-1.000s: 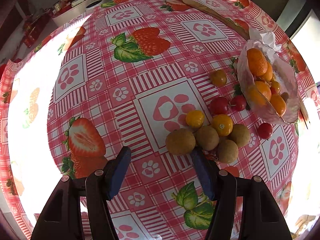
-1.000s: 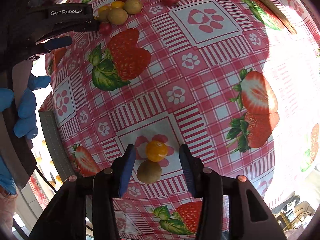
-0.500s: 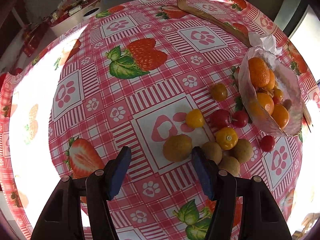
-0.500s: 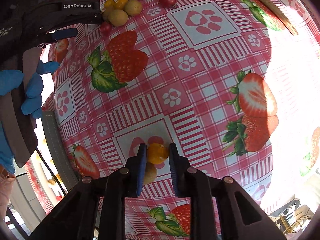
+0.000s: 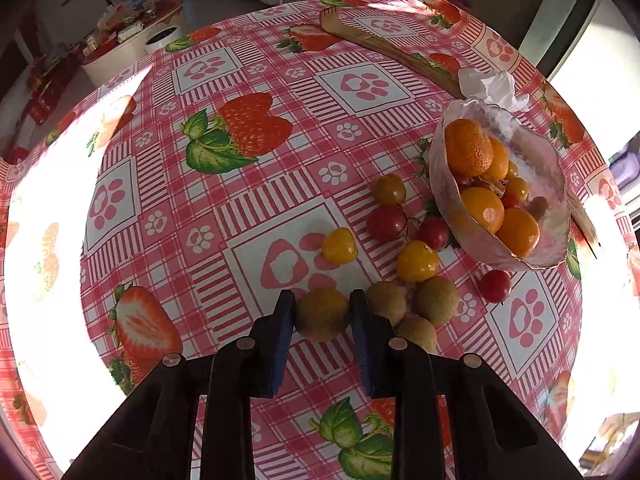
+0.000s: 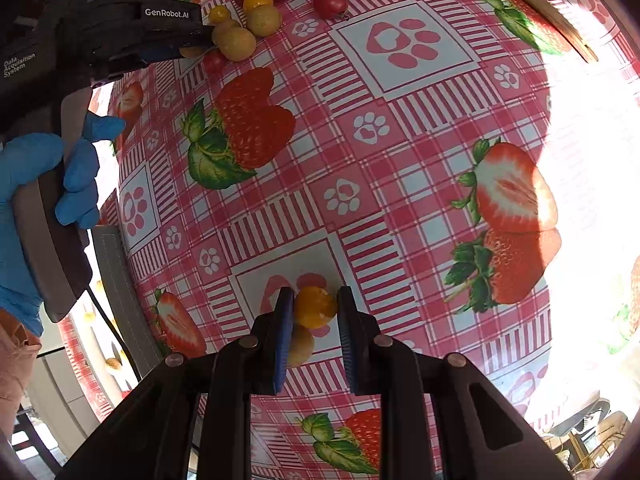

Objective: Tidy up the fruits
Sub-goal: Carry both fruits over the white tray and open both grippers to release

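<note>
Both grippers have just closed, the left gripper [image 5: 322, 316] on a round brown-skinned fruit [image 5: 322, 314] and the right gripper [image 6: 312, 312] on a small yellow-orange tomato [image 6: 314, 306] mid-tablecloth, so each likely needs lifting toward its sorted group next.

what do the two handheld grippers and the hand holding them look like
Both the left gripper and the right gripper have black plastic frames with silver rivets and flat blue pads. From the right wrist view, the left one's black body reads "GenRobot.AI" in white, a black cable trails below, and a blue glove covers the hand.
</note>
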`<state>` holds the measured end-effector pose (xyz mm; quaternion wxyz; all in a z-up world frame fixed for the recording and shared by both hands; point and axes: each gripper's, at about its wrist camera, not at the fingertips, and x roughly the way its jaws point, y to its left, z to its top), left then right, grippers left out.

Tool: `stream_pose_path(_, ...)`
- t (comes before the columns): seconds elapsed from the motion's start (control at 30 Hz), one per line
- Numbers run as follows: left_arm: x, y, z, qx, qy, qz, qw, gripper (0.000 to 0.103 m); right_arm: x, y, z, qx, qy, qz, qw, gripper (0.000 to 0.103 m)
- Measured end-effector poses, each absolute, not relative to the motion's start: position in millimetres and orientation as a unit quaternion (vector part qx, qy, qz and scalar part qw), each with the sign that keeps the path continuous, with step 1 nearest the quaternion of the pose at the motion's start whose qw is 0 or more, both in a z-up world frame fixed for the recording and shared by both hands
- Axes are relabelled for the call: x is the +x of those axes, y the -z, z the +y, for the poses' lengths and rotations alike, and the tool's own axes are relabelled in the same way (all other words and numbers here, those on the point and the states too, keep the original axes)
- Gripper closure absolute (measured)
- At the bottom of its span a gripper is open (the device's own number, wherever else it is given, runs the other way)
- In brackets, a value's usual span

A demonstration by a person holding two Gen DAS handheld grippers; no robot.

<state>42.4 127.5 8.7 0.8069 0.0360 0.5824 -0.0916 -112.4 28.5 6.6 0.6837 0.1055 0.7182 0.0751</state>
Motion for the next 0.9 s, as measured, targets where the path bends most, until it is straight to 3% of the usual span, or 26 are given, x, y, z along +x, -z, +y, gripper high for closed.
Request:
stream_pose_path(0.5, -43.5, -51.6, 166.9, -0.006, 0.087, 0.575, 0.814, 0.073, -112.1, -37.5, -6.1, 0.119, -0.079, 0.706, 0.694, 0.079)
stream_pose_path(0.9, -125.5, -71.5, 228.9, -0.049, 0.033, 0.581, 0.812, 0.073, -127.2, -50.3, 28.6, 0.086, -0.097, 0.705, 0.697, 0.079)
